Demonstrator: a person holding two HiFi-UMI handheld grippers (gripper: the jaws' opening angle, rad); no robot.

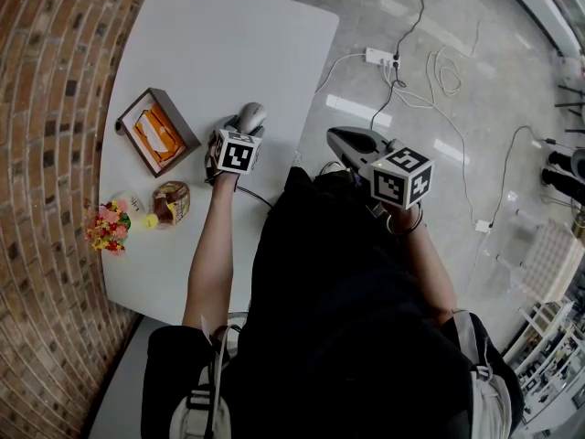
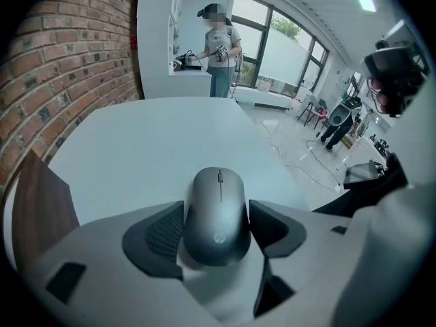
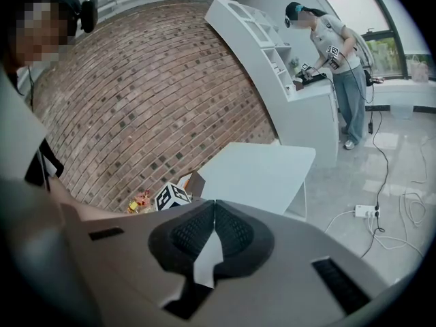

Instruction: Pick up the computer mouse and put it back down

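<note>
White table (image 1: 228, 44) beside a brick wall, pale tiled floor around it.

Mouse (image 2: 216, 213): dark grey, smooth matt plastic, domed shell, scroll wheel on the midline. It sits between the left gripper (image 2: 216, 229) jaws, ribbed pads pressed on both flanks, over the table's near part. Lifted or resting: cannot tell.

Judged light, rigid, somewhat slick. The widest part of the flanks looks the right hold, with a moderate squeeze.

Right gripper (image 3: 214, 231) is off the table, jaws together, empty.

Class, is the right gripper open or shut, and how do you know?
Shut: the right gripper has its fingers touching at the tips, with nothing held between them.
</note>
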